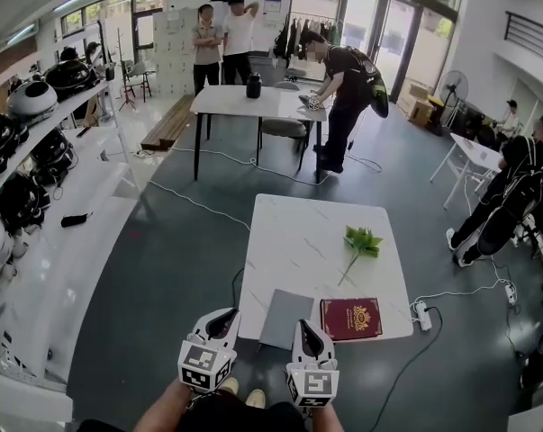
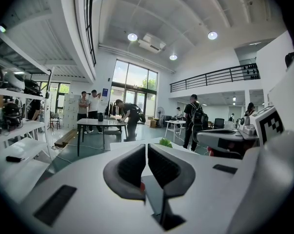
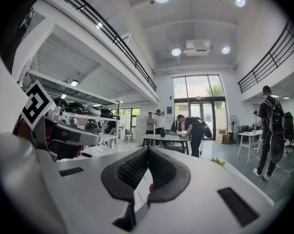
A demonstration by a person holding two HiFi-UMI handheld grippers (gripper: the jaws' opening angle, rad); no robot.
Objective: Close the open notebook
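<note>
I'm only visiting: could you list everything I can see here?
Table: one, white marbled, centre.
Notebook: one, dark red and grey, open at the table's near edge.
Leafy sprig: one, green, on the table beyond the notebook.
Power strip: one, white, on the floor right of the table.
Shelves: white, along the left.
People: several, dark or white tops, in the background.
Left gripper: one, white, shut, empty, before the table.
Right gripper: one, white, shut, empty, beside it.

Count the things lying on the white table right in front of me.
3: a grey pad at the near edge, a red book just right of it, and a green sprig farther back. Something at the very near edge may be hidden.
</note>
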